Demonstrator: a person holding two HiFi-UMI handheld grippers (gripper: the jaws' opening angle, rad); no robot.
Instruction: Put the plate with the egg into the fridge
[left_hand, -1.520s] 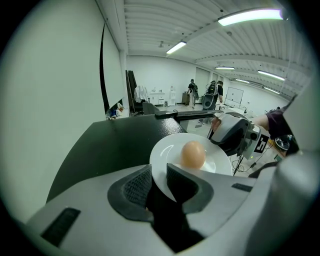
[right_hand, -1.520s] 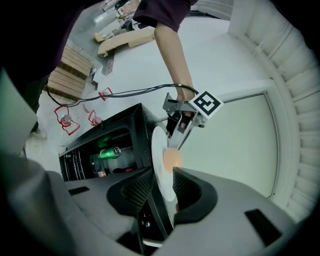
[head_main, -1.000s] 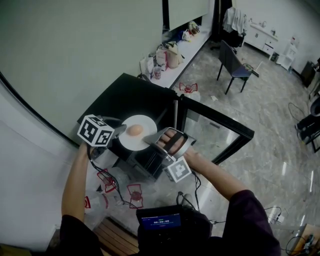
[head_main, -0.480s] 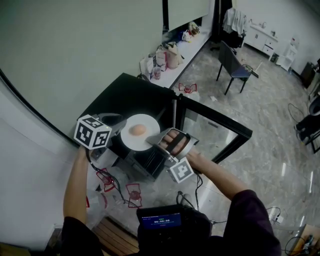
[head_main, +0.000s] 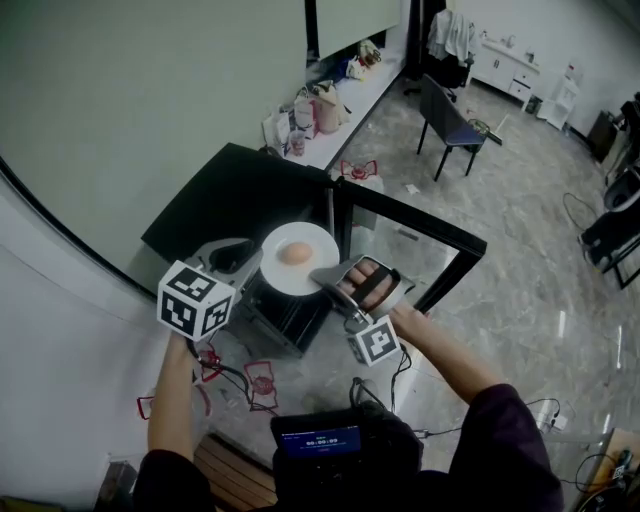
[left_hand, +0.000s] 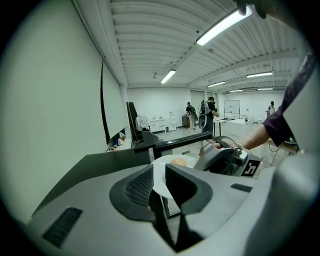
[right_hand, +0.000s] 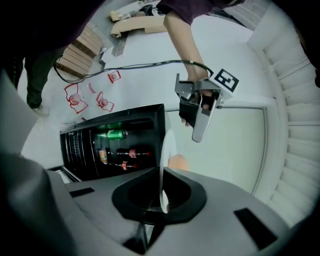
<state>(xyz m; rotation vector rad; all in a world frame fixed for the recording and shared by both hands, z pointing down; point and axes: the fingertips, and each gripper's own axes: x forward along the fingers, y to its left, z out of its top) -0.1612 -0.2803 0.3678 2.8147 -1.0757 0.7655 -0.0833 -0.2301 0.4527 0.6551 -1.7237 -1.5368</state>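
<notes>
The right gripper (head_main: 326, 279) pinches the right rim of the white plate (head_main: 282, 276), jaws pressed onto it, holding it in the air over the front edge of the open black fridge (head_main: 225, 200). The egg (head_main: 295, 253) sits near the plate's middle. The left gripper (head_main: 237, 257) hangs just beside the plate's left rim, jaws spread, gripping nothing. The glass door (head_main: 425, 250) stands swung wide
</notes>
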